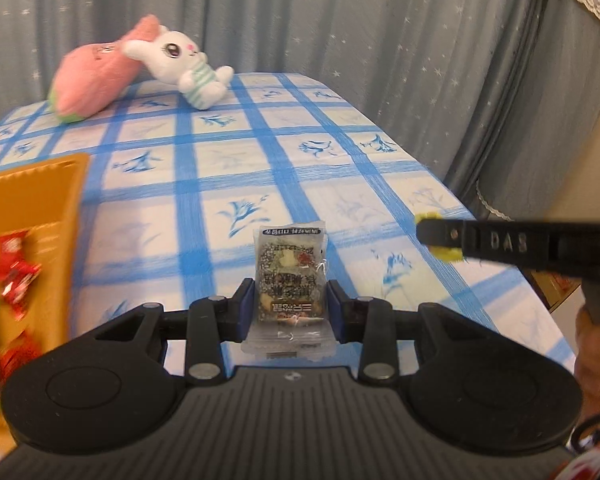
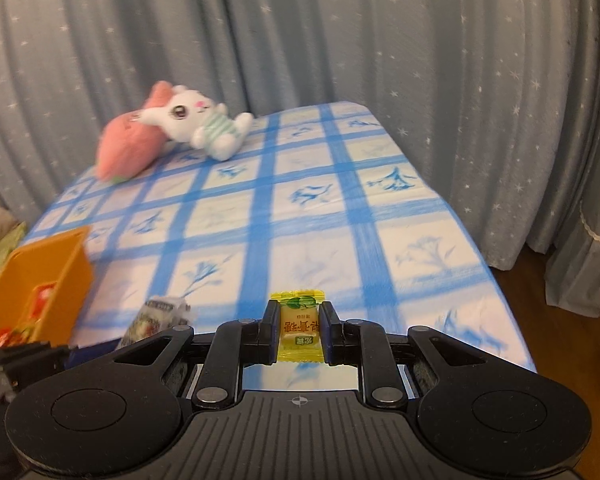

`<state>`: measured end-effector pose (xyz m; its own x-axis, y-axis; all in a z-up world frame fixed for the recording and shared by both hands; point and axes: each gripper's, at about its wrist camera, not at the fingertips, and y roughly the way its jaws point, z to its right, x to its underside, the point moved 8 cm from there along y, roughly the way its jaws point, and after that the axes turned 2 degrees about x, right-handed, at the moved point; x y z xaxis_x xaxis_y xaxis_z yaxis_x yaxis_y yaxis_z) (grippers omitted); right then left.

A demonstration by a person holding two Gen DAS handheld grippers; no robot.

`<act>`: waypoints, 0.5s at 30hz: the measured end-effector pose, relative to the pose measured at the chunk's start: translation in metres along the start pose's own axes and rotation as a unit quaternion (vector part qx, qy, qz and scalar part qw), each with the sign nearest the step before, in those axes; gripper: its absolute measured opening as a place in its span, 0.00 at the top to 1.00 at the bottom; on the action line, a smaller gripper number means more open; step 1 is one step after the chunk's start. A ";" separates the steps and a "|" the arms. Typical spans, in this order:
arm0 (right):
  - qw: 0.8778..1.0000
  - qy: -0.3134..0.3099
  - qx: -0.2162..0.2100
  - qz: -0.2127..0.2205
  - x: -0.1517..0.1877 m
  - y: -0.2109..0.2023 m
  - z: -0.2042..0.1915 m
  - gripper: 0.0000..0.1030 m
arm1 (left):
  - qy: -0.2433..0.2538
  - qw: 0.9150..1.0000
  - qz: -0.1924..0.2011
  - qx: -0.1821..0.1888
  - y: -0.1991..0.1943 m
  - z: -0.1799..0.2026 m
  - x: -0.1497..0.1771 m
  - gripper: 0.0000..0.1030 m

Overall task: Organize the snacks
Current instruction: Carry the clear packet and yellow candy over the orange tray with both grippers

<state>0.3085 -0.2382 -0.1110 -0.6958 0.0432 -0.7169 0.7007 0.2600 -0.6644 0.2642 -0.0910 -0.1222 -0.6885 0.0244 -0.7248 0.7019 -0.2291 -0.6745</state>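
My left gripper (image 1: 290, 294) is shut on a clear nut-bar packet (image 1: 290, 268), held upright above the blue checked tablecloth (image 1: 220, 160). The same packet (image 2: 154, 318) shows at the lower left of the right wrist view. My right gripper (image 2: 299, 314) is shut on a small yellow candy (image 2: 299, 326). In the left wrist view that gripper (image 1: 440, 236) reaches in from the right with the yellow candy (image 1: 448, 254) in its tips. An orange box (image 1: 70, 208) at the left holds several red-wrapped snacks (image 1: 14, 268); it appears as the orange box (image 2: 60, 276) in the right wrist view.
A white plush rabbit (image 1: 180, 64) and a pink plush (image 1: 92, 80) lie at the table's far left corner. Grey starred curtains (image 2: 420, 40) hang behind. The table's right edge drops to a wooden floor (image 2: 560, 340). A hand (image 1: 592, 352) holds the right gripper's handle.
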 end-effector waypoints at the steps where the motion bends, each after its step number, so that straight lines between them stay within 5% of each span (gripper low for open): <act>1: 1.000 -0.001 -0.003 0.002 0.006 -0.008 -0.005 0.80 | -0.003 1.000 0.001 -0.002 -0.009 -0.001 0.003 0.67; 15: 1.000 -0.008 0.014 -0.008 0.091 -0.095 -0.046 0.80 | -0.022 1.000 0.013 -0.012 -0.123 -0.002 0.051 0.67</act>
<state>0.1708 -0.2143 -0.1036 -0.7039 0.0240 -0.7099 0.6944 0.2332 -0.6807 0.1427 -0.0594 -0.0765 -0.6776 -0.0237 -0.7351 0.7229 -0.2056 -0.6597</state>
